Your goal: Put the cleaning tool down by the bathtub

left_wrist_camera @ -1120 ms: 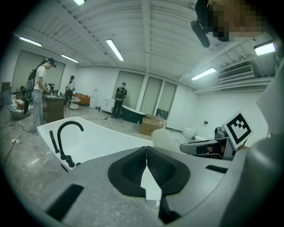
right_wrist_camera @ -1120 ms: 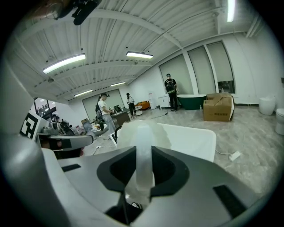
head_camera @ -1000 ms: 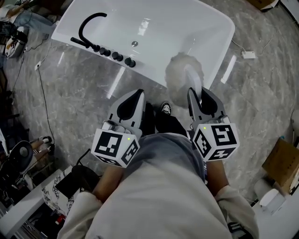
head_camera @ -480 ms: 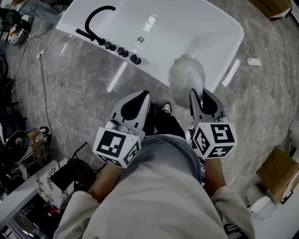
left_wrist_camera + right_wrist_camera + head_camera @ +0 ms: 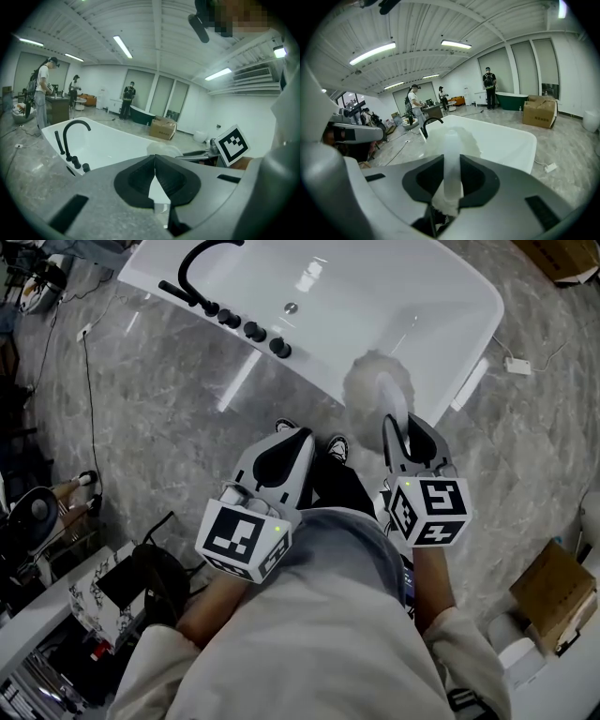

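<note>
The cleaning tool [image 5: 375, 390] has a fluffy pale head and a translucent white handle. My right gripper [image 5: 401, 427] is shut on that handle, and the head hangs over the near right rim of the white bathtub [image 5: 394, 296]. In the right gripper view the handle [image 5: 451, 143] runs up between the jaws of the right gripper [image 5: 452, 161], with the tub [image 5: 501, 138] behind. My left gripper [image 5: 298, 435] hovers over the floor just short of the tub, shut and empty. The left gripper [image 5: 154, 157] has its jaws together in its own view.
A black faucet [image 5: 202, 263] and knobs sit on the tub's near left rim. The person's shoes [image 5: 336, 448] stand on grey marble floor by the tub. A power strip [image 5: 517, 365] lies to the right, a cardboard box [image 5: 553, 592] lower right, and black gear [image 5: 155, 582] lower left. People [image 5: 127, 98] stand far behind.
The right gripper has sunk a little with the tool still in its jaws. The left gripper has barely moved. The tub sits higher in the head view.
</note>
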